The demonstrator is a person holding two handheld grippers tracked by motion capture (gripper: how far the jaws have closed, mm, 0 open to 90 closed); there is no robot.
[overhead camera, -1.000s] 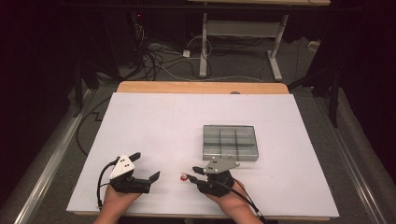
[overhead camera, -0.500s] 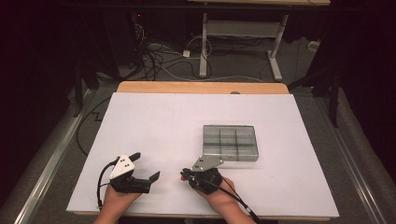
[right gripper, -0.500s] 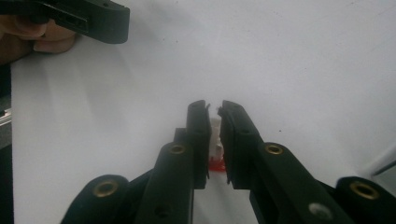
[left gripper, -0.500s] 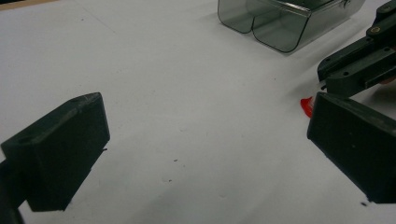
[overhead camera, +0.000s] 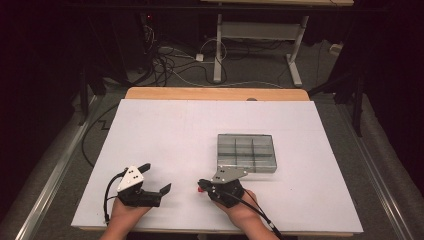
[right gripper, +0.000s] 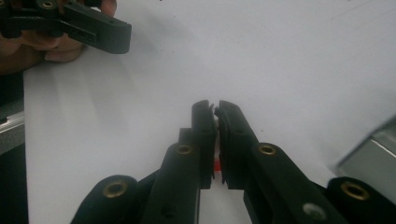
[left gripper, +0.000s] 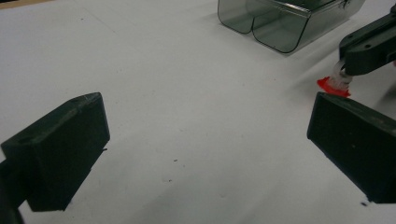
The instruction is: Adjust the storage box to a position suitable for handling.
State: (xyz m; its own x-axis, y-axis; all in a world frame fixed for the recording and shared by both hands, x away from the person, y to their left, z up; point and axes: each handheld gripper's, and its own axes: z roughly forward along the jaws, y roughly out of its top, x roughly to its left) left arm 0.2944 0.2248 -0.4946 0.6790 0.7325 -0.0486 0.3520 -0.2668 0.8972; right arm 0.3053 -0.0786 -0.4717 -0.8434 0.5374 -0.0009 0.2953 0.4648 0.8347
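A small red and white piece lies at the near middle of the white table. My right gripper points left and is shut on it; its jaws have just been closing on the piece. In the right gripper view the jaws stand nearly together, with a bit of the red piece showing between them. The left gripper view shows the piece on the table under the right gripper. My left gripper rests to the left, open and holding nothing.
A clear grey compartment box stands just beyond the right gripper, its sections looking bare. Bare white tabletop stretches behind and to the left. Cables, a desk frame and a dark floor lie past the table's far wooden edge.
The right gripper has shifted a little to the left and its jaws have closed on the red piece. The left gripper has stayed in place.
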